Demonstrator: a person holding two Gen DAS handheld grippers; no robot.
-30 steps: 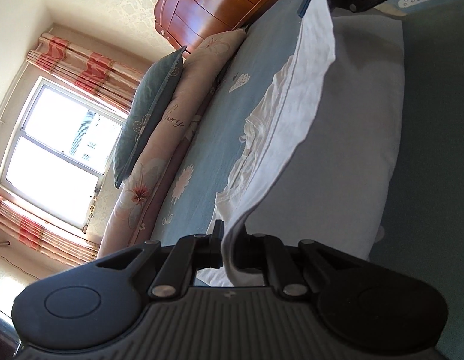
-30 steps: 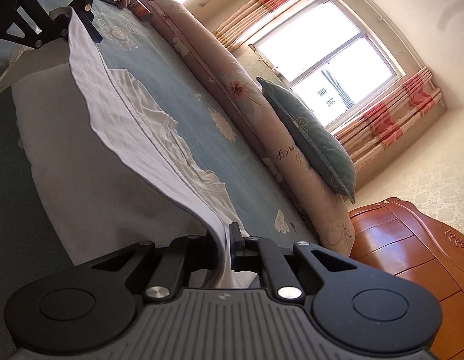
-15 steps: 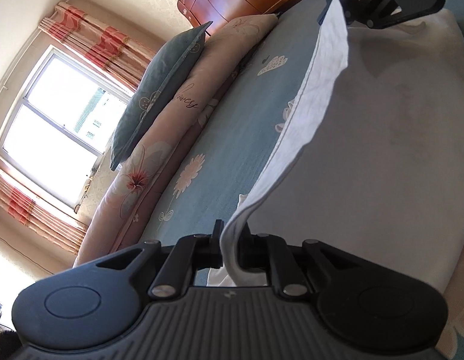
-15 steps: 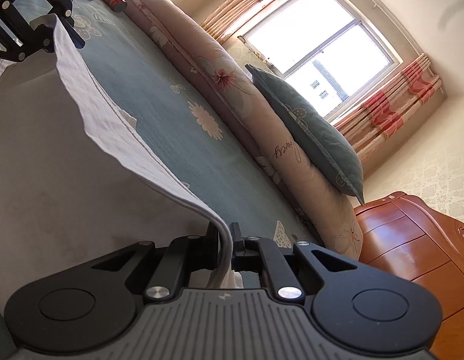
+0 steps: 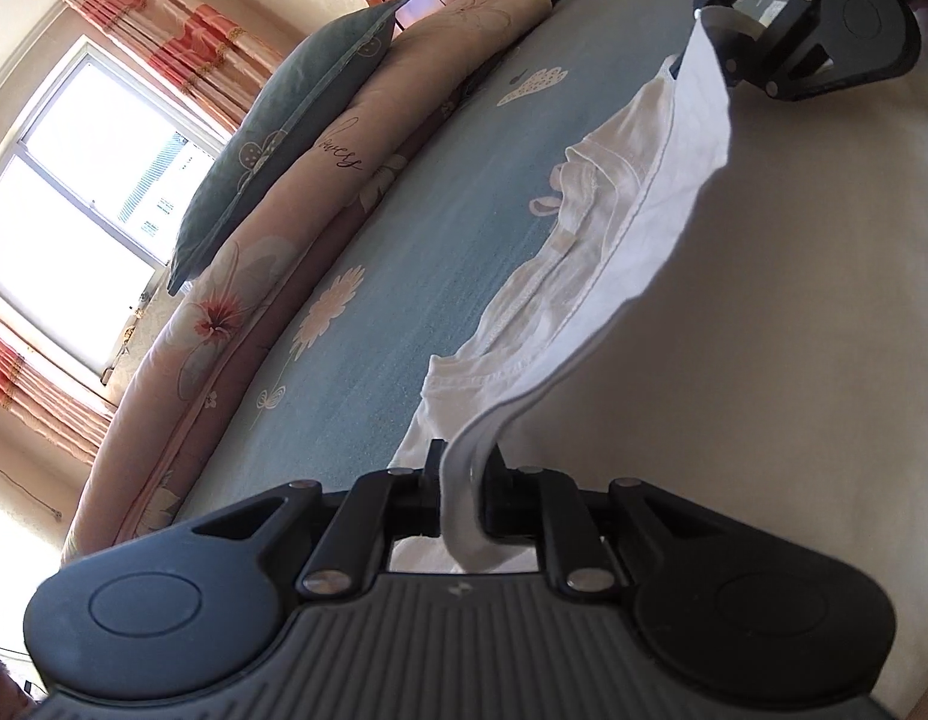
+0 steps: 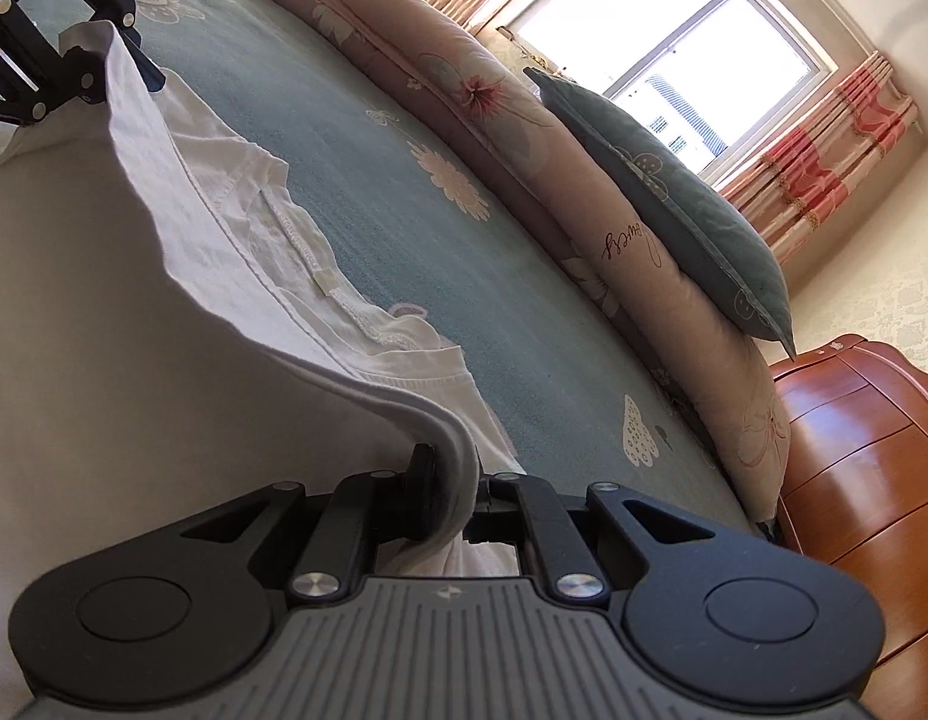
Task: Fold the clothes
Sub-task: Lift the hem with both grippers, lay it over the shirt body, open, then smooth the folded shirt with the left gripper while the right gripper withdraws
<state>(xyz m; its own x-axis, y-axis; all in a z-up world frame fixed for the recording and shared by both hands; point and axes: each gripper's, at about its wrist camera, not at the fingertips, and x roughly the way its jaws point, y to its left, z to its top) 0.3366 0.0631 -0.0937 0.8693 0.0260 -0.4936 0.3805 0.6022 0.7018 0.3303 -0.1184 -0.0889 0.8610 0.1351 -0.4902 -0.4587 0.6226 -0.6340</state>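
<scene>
The white garment (image 5: 656, 222) is lying on the blue bed cover (image 5: 404, 276), and one hemmed edge of it is hanging stretched in the air between the two grippers, folded over the part that is already flat. The fold is being laid, as I judge it: the carried edge is arriving over the collar end, which is showing just beyond the fingers on the bed side.

The left gripper (image 5: 464, 501) is holding a corner of that edge between its fingers (image 5: 431, 486); they are nearly together, yet they are parting at this moment, with the cloth still running up between them. The right gripper (image 6: 449, 492) is pinching the other corner with its fingers (image 6: 421, 489) almost closed on the fabric, which is curling up and over them toward the far gripper.

In each wrist view the other gripper is showing at the far end of the taut hem, well apart from the near fingers.

The next move probably calls for both corners to be lowered onto the layer beneath, lined up with its edges, and let go together. If one side is dropping first, the hem may be skewing.
</scene>
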